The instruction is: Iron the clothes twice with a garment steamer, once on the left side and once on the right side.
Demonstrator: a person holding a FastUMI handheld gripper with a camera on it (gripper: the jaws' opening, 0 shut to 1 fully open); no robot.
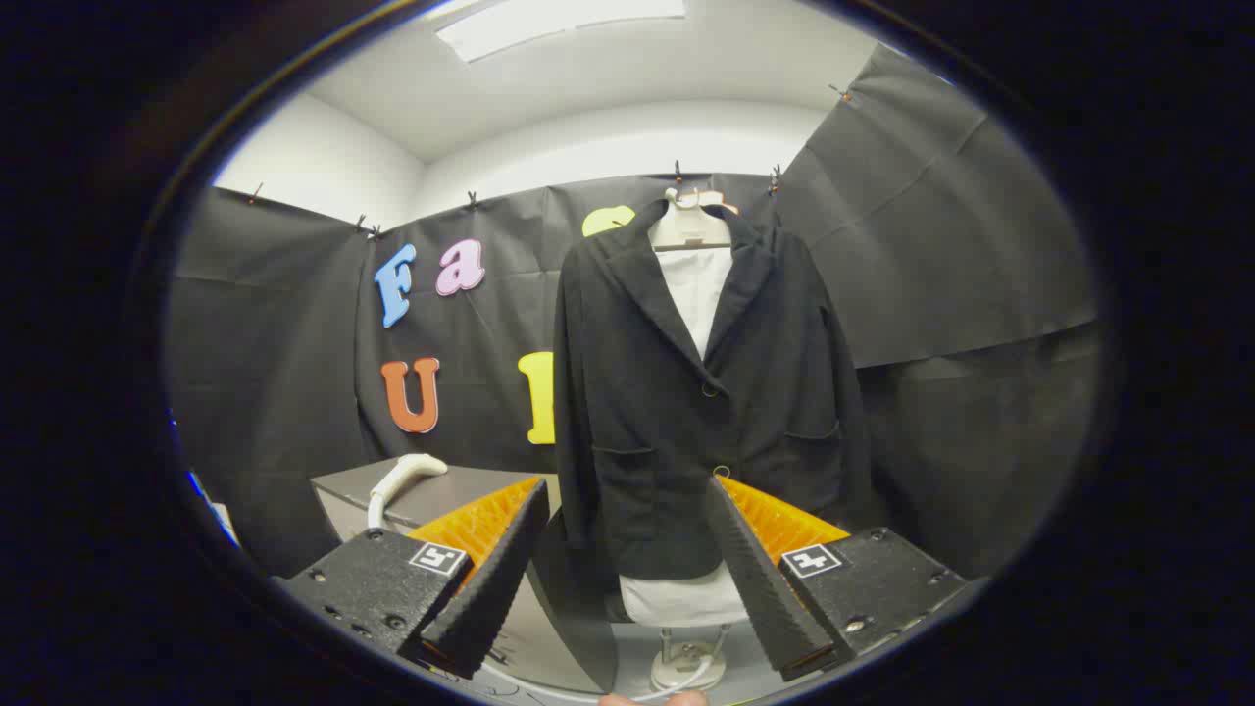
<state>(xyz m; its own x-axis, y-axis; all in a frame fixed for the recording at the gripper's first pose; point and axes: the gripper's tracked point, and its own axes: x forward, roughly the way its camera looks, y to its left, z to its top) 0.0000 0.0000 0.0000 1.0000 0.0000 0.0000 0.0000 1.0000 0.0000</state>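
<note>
A black jacket (701,392) hangs buttoned over a white shirt (698,289) on a white mannequin stand (688,667), straight ahead beyond my fingers. The white garment steamer head (402,480) lies on a grey cabinet (431,495) to the left of the jacket, with its hose running down the cabinet's near side. My gripper (625,510) is open with nothing between its fingers. The jacket's lower half shows through the gap between them.
Black cloth walls close the booth behind and to both sides. A white cord (549,686) curves across the floor near the stand's base. A fingertip (652,699) shows below the fingers.
</note>
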